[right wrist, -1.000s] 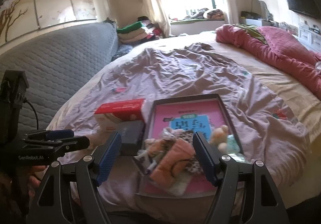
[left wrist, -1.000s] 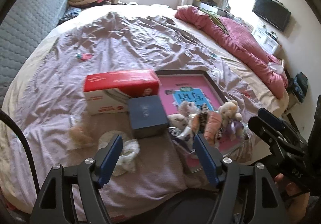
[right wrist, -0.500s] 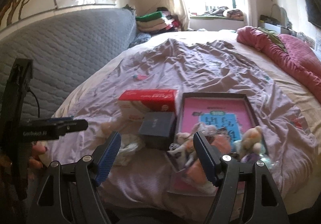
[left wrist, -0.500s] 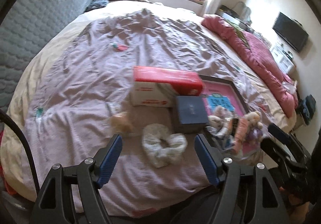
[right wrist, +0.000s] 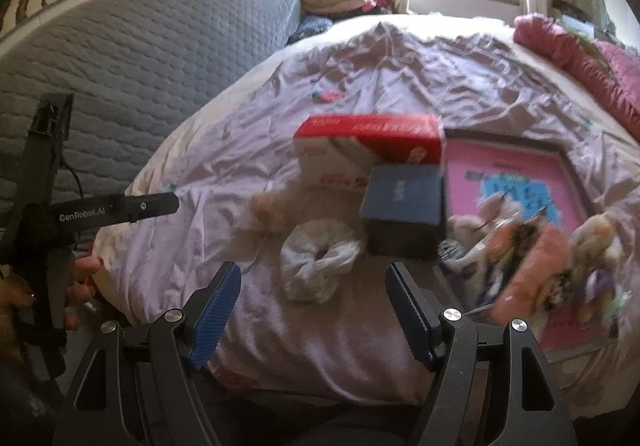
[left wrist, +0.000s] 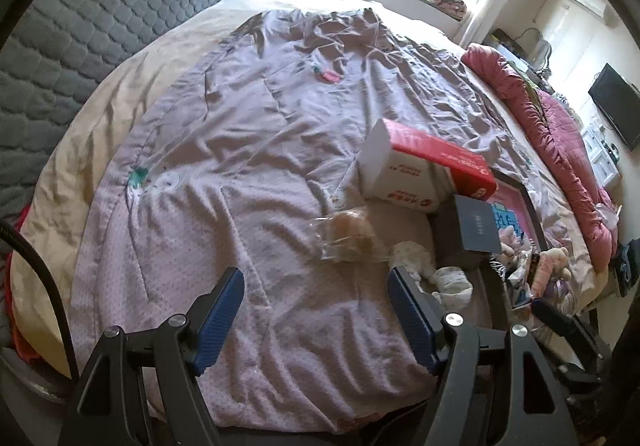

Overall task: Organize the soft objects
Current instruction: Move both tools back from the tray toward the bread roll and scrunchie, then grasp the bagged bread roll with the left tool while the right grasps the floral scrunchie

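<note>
Right gripper (right wrist: 312, 310): jaws apart, empty; white scrunchie (right wrist: 316, 266) just ahead between pads. Left gripper (left wrist: 316, 310): apart, empty. Advice: descend centred, pinch fabric only, avoid navy box (right wrist: 404, 202).

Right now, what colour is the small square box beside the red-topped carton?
Dark navy blue box, clearest in the right wrist view.
</note>
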### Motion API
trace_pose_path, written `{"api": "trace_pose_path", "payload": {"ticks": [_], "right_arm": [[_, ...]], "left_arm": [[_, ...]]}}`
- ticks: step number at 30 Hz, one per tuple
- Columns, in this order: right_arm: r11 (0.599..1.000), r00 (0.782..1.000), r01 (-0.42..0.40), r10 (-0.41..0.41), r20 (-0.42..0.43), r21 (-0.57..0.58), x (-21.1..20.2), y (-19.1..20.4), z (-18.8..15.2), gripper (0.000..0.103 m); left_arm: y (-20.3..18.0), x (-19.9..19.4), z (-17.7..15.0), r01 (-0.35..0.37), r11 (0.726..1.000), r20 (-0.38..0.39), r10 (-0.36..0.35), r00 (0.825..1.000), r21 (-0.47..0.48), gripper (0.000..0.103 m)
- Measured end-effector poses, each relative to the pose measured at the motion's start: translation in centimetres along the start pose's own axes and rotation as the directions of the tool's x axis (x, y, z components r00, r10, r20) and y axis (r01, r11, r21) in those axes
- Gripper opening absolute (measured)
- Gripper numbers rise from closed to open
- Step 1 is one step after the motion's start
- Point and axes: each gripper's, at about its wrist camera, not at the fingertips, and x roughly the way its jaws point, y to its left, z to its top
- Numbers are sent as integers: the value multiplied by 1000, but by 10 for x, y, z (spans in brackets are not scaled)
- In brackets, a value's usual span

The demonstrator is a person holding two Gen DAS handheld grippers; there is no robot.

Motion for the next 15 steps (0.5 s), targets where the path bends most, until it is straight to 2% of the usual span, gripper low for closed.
{"api": "trace_pose_path", "payload": {"ticks": [8, 15], "right_arm": [[997, 995, 28, -21, -98, 67, 57, 1, -3, 76], [994, 986, 88, -77, -149, 67, 105, 4, 1, 76]], "left_arm": [[-4, 27, 2, 19, 1000, -36, -19, 999, 21, 74], [-14, 68, 11, 28, 999, -108, -24, 994, 36, 74]]}}
